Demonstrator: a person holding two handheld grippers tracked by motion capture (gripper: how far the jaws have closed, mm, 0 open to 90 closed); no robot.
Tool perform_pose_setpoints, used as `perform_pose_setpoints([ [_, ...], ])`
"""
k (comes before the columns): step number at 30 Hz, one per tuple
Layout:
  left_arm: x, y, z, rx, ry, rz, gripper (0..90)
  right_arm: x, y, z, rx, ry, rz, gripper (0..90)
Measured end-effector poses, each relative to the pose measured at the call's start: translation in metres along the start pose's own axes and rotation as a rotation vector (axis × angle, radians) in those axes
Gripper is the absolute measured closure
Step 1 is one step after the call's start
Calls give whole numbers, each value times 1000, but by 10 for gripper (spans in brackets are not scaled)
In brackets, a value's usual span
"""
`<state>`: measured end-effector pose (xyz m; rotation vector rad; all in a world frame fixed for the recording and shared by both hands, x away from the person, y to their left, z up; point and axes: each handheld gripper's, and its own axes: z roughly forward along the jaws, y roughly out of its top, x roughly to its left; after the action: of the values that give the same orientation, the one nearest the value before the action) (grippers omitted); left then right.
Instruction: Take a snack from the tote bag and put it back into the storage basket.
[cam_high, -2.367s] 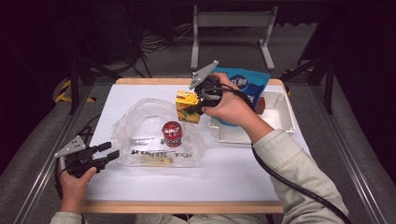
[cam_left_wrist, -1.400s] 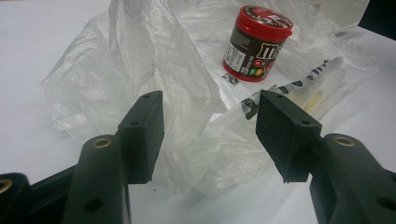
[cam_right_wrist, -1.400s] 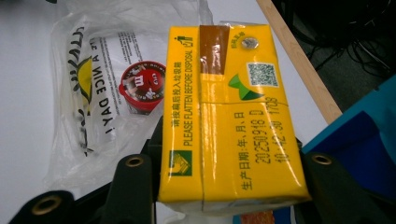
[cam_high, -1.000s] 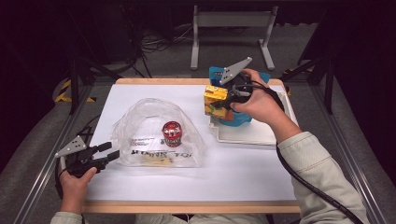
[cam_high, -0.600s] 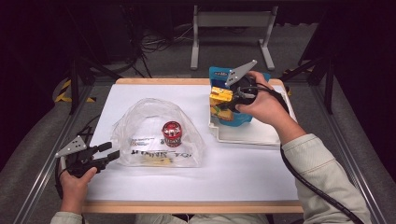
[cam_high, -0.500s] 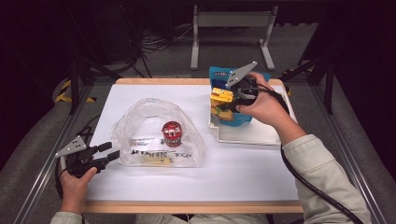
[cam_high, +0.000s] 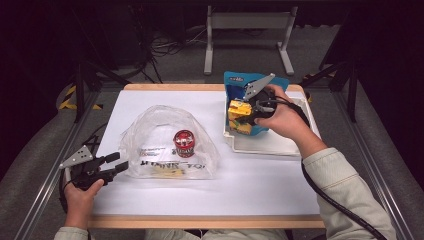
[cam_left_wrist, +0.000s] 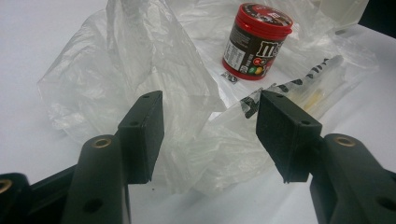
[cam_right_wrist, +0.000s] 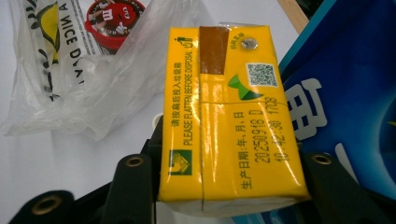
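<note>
Yellow carton (cam_right_wrist: 229, 116) clamped in the right gripper (cam_high: 250, 111) over the white tray (cam_high: 270, 142).
Its label reads "PLEASE FLATTEN BEFORE DISPOSAL"; the left gripper (cam_left_wrist: 210, 135), jaws apart, faces a plastic bag (cam_left_wrist: 140, 70) holding an M&M's tub (cam_left_wrist: 257, 39).

Bright lit tabletop, dark surroundings, soft focus, mild plastic glare

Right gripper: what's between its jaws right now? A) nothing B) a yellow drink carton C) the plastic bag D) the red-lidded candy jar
B: in the right gripper view the yellow drink carton sits clamped between the right gripper's black jaws, over the white tray.
</note>
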<state>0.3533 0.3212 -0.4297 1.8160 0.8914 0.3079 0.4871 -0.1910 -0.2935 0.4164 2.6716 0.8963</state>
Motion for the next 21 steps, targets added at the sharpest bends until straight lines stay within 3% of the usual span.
perform_pose_setpoints([
  [21,0,0,0,4,3,-1,424,-1,-25,25,31,21,22,554],
])
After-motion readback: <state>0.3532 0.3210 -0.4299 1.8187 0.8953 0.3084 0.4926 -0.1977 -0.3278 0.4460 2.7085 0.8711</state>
